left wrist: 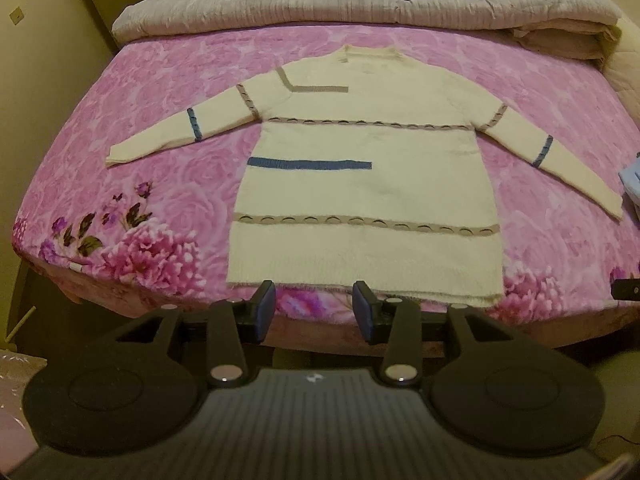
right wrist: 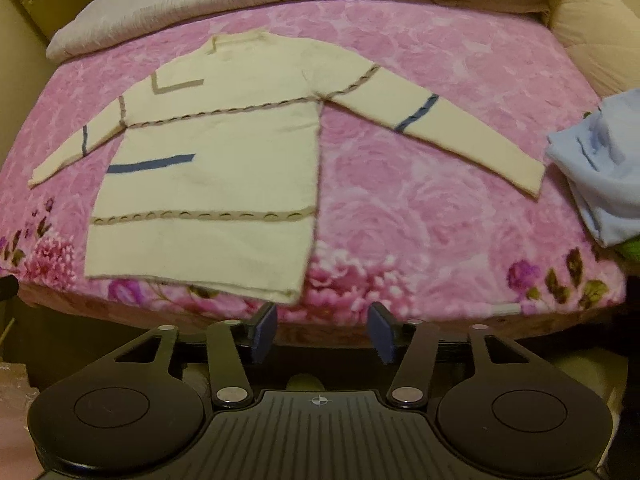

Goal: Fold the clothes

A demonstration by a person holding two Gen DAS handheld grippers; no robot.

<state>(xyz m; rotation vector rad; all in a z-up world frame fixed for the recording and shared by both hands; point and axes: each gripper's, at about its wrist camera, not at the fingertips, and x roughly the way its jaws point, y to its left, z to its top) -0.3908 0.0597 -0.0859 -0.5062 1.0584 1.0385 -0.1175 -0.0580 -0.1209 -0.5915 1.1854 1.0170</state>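
The sweater [left wrist: 360,184] lay flat on the bed [left wrist: 168,128], sleeves out. Both hand-held grippers, left [left wrist: 315,306] and right [right wrist: 322,326], hung spread and empty near its hem; a pinch catching one layer could drag it crooked.

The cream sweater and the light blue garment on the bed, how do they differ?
The cream sweater lies spread flat mid-bed with both sleeves out; the light blue garment sits bunched in a heap at the bed's right edge. The sweater shows blue and tan stripes; the blue garment looks mostly plain. Both rest on the pink floral blanket, untouched by either gripper.
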